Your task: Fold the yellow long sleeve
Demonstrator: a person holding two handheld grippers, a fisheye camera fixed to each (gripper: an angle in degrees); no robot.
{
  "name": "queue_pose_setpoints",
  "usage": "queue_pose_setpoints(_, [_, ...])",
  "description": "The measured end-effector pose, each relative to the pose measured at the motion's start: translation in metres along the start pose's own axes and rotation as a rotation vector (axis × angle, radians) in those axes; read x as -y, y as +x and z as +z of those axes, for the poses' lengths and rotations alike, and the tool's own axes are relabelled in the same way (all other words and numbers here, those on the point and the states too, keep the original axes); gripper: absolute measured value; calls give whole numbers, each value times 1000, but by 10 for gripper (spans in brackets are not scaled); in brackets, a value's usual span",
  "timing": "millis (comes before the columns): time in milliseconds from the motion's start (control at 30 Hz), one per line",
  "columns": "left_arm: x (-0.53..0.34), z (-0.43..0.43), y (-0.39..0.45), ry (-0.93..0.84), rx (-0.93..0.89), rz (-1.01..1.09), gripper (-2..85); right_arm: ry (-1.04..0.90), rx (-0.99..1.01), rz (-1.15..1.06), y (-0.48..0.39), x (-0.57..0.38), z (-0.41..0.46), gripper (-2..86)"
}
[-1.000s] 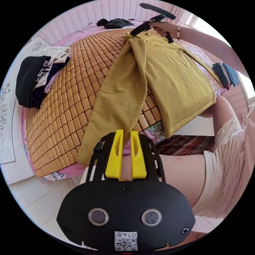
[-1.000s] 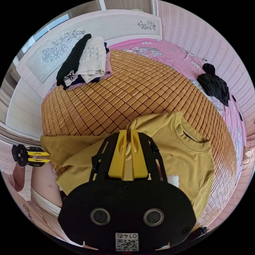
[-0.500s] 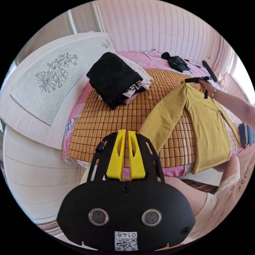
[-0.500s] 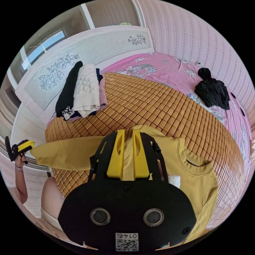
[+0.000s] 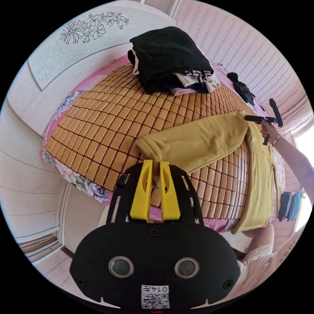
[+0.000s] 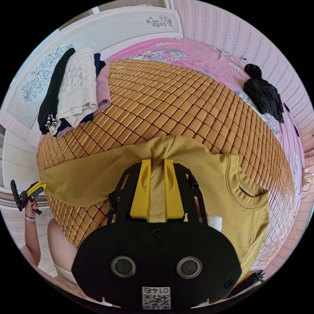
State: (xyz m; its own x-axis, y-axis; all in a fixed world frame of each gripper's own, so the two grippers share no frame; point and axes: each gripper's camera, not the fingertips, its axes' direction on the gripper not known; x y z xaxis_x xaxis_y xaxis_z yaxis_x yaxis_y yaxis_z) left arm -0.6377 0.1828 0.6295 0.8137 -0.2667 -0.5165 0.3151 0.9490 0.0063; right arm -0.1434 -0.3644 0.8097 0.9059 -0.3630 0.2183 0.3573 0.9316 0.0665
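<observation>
The yellow long sleeve lies on the bamboo mat of a bed, its body flat and one sleeve stretched out sideways. My left gripper is shut on the cuff end of that sleeve. In the right gripper view the yellow long sleeve spreads with its neckline at the right. My right gripper is shut on a pinch of cloth at the shoulder, lifted into a ridge. The left gripper holds the sleeve's far end at the left edge; the right gripper appears across the mat.
A stack of folded clothes in black, cream and pink sits at the mat's far corner by the headboard. A black garment lies bunched on the pink sheet. Blue folded cloth rests near the bed edge. A person stands beside the bed.
My left gripper has drawn the sleeve out sideways and away from the body until it lies stretched across the mat. My right gripper keeps its pinch at the shoulder.
</observation>
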Motion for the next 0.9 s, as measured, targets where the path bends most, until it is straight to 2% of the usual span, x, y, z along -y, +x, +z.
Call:
queue_pose_setpoints(100, [7, -20, -26, 166, 37, -118, 39, -9, 21, 9, 0, -5, -5, 61])
queue_pose_setpoints(200, [18, -1, -49, 105, 24, -174, 48, 104, 120, 17, -2, -24, -29, 39])
queue_pose_setpoints(267, [14, 0, -61, 132, -14, -235, 61, 141, 141, -44, -14, -33, -43, 33])
queue_pose_setpoints(500, [-13, -19, -60, 237, -79, -288, 72, 101, 110, -467, -119, -60, -63, 62])
queue_pose_setpoints(667, [-22, 12, -59, 240, -113, -362, 94, -3, 276, -628, -201, -82, -59, 88])
queue_pose_setpoints(800, [-28, 21, -52, 242, -34, -329, 64, -85, 200, -762, -257, -117, -36, 82])
queue_pose_setpoints(900, [-34, 26, -53, 237, -66, -334, 51, -6, 108, -776, -259, -135, -44, 49])
